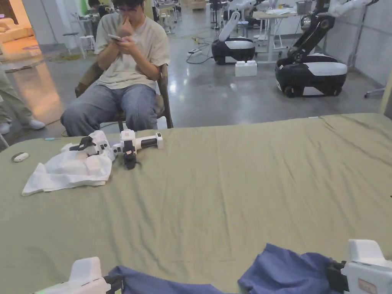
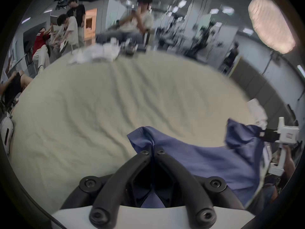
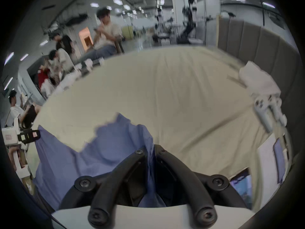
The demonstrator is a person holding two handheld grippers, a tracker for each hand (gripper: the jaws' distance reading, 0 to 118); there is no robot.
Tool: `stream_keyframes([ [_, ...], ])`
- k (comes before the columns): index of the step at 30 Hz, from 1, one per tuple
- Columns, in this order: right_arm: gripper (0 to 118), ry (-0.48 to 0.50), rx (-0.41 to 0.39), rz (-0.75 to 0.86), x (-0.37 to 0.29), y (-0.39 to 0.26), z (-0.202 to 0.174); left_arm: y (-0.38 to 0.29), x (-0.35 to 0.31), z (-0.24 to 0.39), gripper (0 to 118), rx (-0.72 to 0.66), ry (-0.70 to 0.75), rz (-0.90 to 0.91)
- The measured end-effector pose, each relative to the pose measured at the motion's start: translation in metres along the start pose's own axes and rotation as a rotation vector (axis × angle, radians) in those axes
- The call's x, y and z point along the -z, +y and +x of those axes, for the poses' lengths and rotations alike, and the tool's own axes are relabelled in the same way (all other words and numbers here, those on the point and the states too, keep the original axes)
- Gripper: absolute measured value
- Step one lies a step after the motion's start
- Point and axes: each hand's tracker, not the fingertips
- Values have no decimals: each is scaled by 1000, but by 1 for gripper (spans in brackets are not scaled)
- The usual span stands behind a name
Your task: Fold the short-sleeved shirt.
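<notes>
A blue short-sleeved shirt (image 1: 283, 268) hangs between my two grippers at the near edge of the olive-covered table (image 1: 229, 191). My left gripper (image 1: 113, 283) is shut on one part of the shirt (image 2: 198, 160); its black jaws meet on a fold of blue cloth in the left gripper view. My right gripper (image 1: 331, 273) is shut on another part of the shirt (image 3: 105, 150), with cloth pinched between its jaws. The shirt's lower part drops out of sight below the table edge.
At the far left of the table lie a crumpled white cloth (image 1: 69, 172), two spare white grippers (image 1: 126, 145) and a small white device (image 1: 20, 157). A person (image 1: 126, 65) sits on a chair just beyond the table. Mobile robots (image 1: 310, 69) stand on the floor behind.
</notes>
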Motion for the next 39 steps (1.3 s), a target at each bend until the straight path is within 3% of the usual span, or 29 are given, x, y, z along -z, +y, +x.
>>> stream_keyframes([
  [3, 4, -16, -75, 135, -64, 14, -2, 14, -77, 8, 0, 76, -36, 133],
  [9, 4, -66, -100, 400, -171, 61, -7, 54, -196, 20, 0, 110, -61, 383],
  [17, 4, -57, -88, 623, -250, 158, -32, 140, -284, 44, 0, 170, -28, 619],
  [21, 4, -7, -45, 694, -268, 204, -47, 173, -300, 53, 0, 135, 12, 732],
  [32, 4, -129, -138, 782, -271, 333, -82, 280, -279, 61, 0, 107, 58, 798],
  [39, 4, -235, -144, 848, -255, 391, -93, 342, -246, 64, 0, 85, 73, 813],
])
